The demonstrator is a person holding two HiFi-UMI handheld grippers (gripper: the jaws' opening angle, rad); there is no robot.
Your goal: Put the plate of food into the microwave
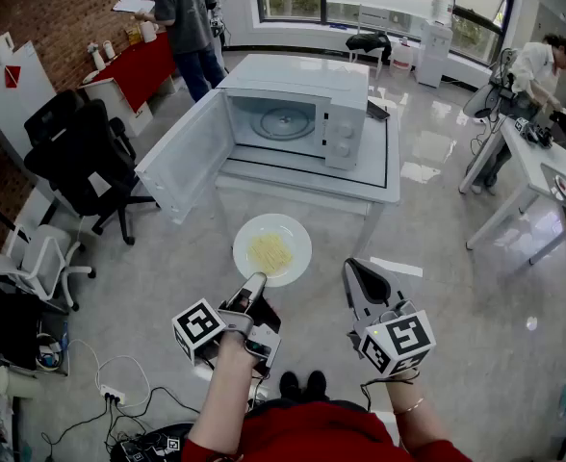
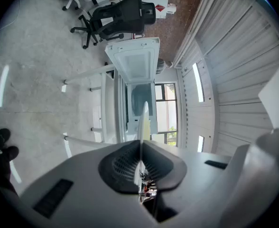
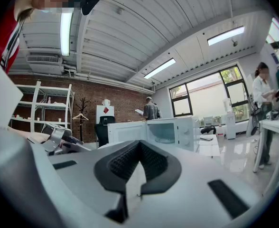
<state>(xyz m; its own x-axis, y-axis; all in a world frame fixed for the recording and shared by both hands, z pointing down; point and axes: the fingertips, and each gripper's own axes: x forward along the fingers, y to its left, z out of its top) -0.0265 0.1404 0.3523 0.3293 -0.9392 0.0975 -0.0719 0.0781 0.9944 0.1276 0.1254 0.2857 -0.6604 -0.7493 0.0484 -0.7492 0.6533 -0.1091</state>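
Note:
A white plate [image 1: 272, 249] with a heap of yellow food [image 1: 270, 253] hangs level in the air just in front of the white table [image 1: 379, 179]. My left gripper [image 1: 256, 280] is shut on the plate's near rim. In the left gripper view the plate [image 2: 144, 120] shows edge-on, clamped in the left gripper [image 2: 141, 144]. The white microwave [image 1: 297, 114] stands on the table, and its door [image 1: 185, 152] is swung wide open to the left, showing the glass turntable. My right gripper [image 1: 353, 269] hovers right of the plate, shut and empty. The right gripper [image 3: 139, 144] faces the microwave [image 3: 168, 131].
A black office chair [image 1: 86, 152] and a white chair [image 1: 33, 258] stand at the left. One person [image 1: 187, 17] stands by a red table [image 1: 134, 70] behind, another person [image 1: 543, 65] at a white desk [image 1: 543, 166] on the right. Cables [image 1: 110, 393] lie near my feet.

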